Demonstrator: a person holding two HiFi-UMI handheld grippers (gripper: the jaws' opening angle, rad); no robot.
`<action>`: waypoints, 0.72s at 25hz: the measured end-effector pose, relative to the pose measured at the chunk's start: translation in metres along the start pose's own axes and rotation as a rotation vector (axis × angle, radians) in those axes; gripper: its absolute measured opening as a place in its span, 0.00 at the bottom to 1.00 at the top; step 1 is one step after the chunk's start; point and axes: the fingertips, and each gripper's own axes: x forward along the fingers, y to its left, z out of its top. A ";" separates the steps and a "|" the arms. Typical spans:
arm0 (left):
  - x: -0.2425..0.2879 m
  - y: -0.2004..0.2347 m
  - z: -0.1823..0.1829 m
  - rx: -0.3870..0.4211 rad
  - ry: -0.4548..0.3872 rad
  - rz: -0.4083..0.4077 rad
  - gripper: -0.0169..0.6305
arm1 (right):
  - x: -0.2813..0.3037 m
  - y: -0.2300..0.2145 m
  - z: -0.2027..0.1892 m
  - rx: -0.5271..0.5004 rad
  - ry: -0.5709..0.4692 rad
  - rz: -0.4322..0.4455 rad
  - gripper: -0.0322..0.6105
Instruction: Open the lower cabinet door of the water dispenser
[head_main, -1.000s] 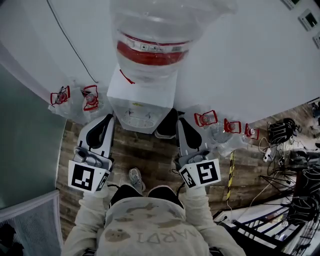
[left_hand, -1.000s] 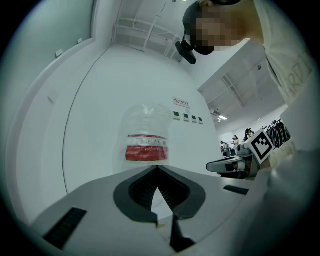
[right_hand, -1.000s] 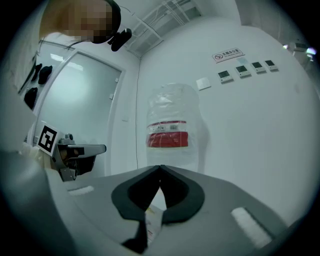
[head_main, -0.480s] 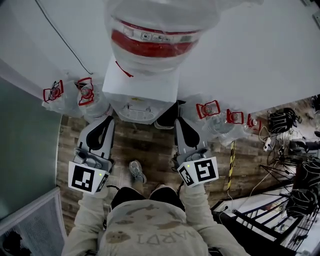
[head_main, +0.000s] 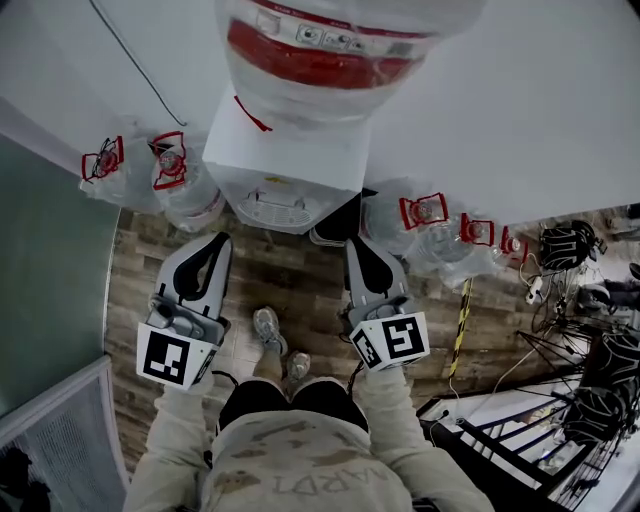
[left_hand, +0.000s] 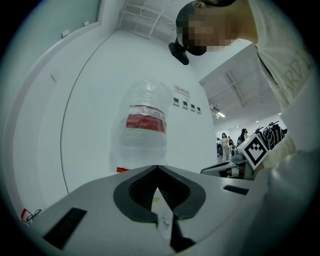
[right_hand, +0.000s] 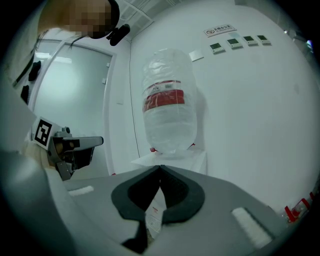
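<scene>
The water dispenser (head_main: 300, 165) stands just ahead of my two grippers, touching neither. On my left gripper (head_main: 216, 243) the jaws are pressed together with nothing between them, and my right gripper (head_main: 354, 246) is the same. A big bottle (head_main: 320, 50) sits on the dispenser, and spare bottles (head_main: 185, 190) flank it on the floor (head_main: 290, 290).

Clear plastic bottle (head_main: 325, 45), smooth white dispenser (head_main: 290, 150), wood-grain floor (head_main: 290, 290).

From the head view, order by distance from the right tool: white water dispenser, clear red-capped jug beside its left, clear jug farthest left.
1. White water dispenser, just ahead of the right tool.
2. Clear red-capped jug beside it, left.
3. Clear jug farthest left.
</scene>
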 end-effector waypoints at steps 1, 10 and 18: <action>-0.001 -0.002 -0.002 -0.001 0.003 0.003 0.03 | -0.001 -0.001 -0.003 0.001 0.002 0.001 0.06; -0.006 -0.018 -0.026 0.005 -0.002 0.024 0.03 | -0.012 -0.009 -0.039 0.008 0.022 0.019 0.07; -0.008 -0.024 -0.064 0.005 -0.016 0.036 0.03 | -0.011 -0.024 -0.084 -0.006 0.031 0.020 0.07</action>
